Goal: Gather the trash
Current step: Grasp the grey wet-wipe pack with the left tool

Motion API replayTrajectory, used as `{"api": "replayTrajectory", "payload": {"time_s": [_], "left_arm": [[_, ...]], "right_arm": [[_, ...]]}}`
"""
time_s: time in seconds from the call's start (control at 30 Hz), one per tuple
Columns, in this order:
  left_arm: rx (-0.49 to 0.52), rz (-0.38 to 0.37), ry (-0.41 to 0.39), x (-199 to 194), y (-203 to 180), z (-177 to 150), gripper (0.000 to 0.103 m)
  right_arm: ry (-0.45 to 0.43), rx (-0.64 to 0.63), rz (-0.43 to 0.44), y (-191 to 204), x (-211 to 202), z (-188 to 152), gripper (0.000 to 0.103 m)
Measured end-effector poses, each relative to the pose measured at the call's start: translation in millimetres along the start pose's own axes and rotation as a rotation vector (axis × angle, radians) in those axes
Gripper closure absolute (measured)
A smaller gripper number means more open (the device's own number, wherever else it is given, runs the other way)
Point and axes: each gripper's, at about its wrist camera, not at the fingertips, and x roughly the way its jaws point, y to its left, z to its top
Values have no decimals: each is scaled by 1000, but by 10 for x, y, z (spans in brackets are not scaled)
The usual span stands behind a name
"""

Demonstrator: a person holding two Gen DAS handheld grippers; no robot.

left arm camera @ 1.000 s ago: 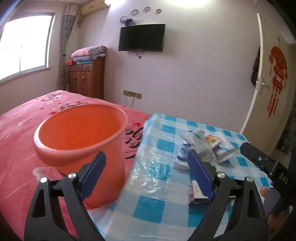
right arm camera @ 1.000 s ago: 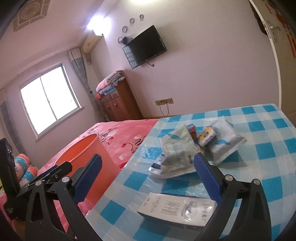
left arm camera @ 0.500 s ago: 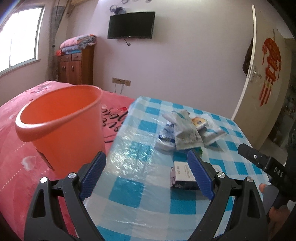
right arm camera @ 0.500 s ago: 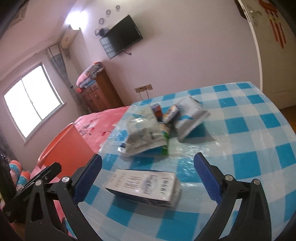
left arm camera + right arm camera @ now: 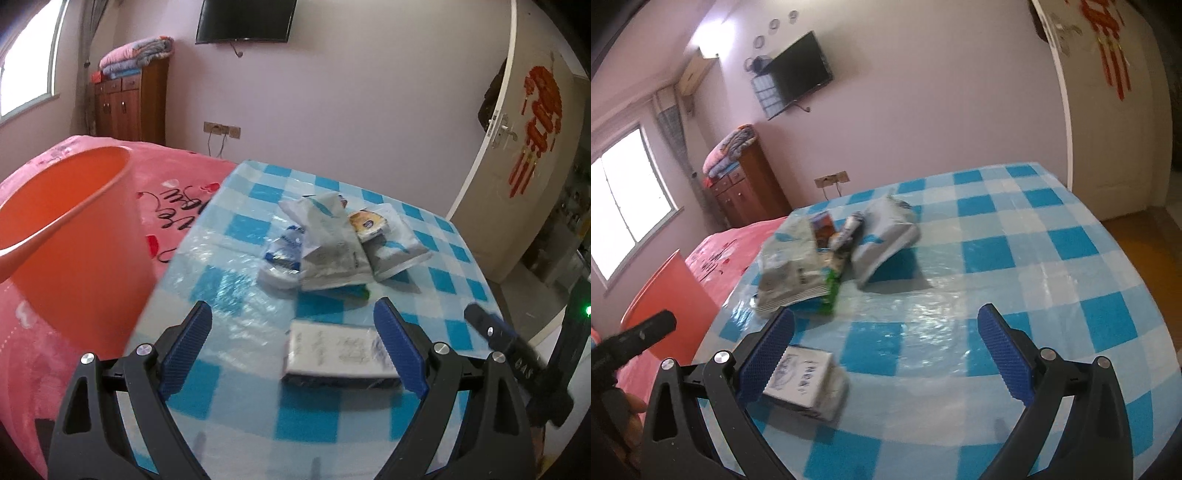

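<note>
Left wrist view: left gripper (image 5: 291, 347) spread wide, nothing pinched, pads w/ blue ribbed faces. It hangs over the blue-checked tablecloth (image 5: 236, 435). A flat white packet (image 5: 338, 349) lies on the cloth between the fingers, just by the right-hand pad; can't tell if they touch. Further back, a pile of trash: grey-white bags (image 5: 328, 243), a small blue-white wrapper (image 5: 282, 254), a snack pack (image 5: 369, 221). Orange bucket (image 5: 70, 229) stands left of the table, by the pink bedspread (image 5: 177, 195). Tip of the right gripper's finger shows at the right edge.

Right wrist view: right gripper (image 5: 886, 354) also spread wide, holding nothing. Same white packet (image 5: 809, 384) lies by its left pad, partly behind it; contact unclear. Trash pile (image 5: 834, 247) sits further back, well apart from the fingers. Orange bucket (image 5: 668, 302) at left, off the table edge.
</note>
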Motion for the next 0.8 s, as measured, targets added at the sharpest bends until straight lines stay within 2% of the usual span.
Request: {"api": "replayTrajectory", "payload": {"time_s": [0.17, 0.33, 0.43, 0.63, 0.8], "left_arm": [[25, 31, 38, 351, -269, 208, 13], [41, 52, 101, 782, -495, 388, 13], [41, 68, 130, 1008, -572, 487, 13], [40, 127, 187, 1385, -658, 612, 13], [54, 182, 220, 1602, -688, 653, 13]], "right_arm": [[7, 92, 39, -316, 141, 102, 5], [12, 130, 97, -480, 280, 251, 5], [14, 149, 136, -533, 395, 377, 5], [60, 265, 241, -676, 688, 568, 5], [79, 286, 271, -715, 820, 562, 5]]}}
